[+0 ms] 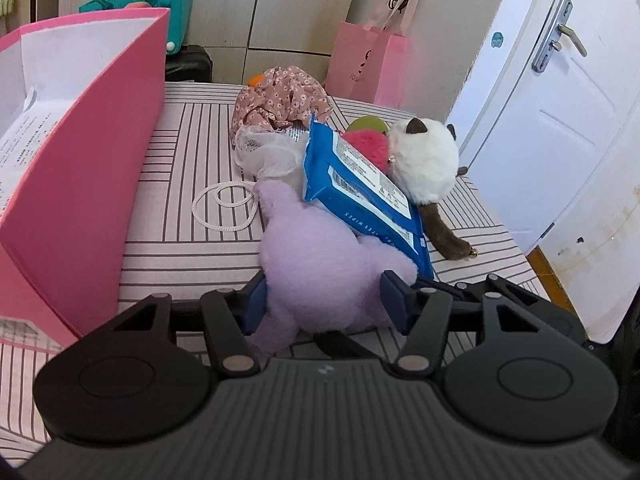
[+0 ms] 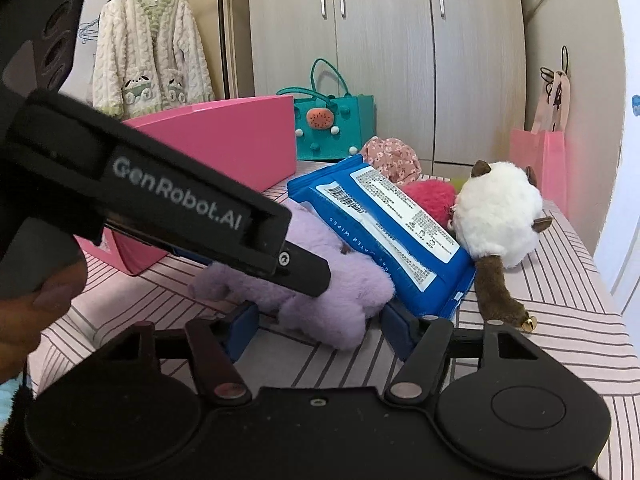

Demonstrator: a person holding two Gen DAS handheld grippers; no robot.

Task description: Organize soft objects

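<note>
Left tongs [image 1: 320, 300] straddle lilac plush toy [image 1: 316, 256]

Blue fingers flank it, grip unconfirmed; its long axis points toward 12 o'clock. Right tongs [image 2: 320, 326] gape wide, empty, just beside.

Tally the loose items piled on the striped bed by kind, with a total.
Plush toys: 3: purple, white-and-brown, pink
Wipes pack: 1
Floral cloth: 1
White mesh bag: 1
Green item: 1
Total: 7
</note>
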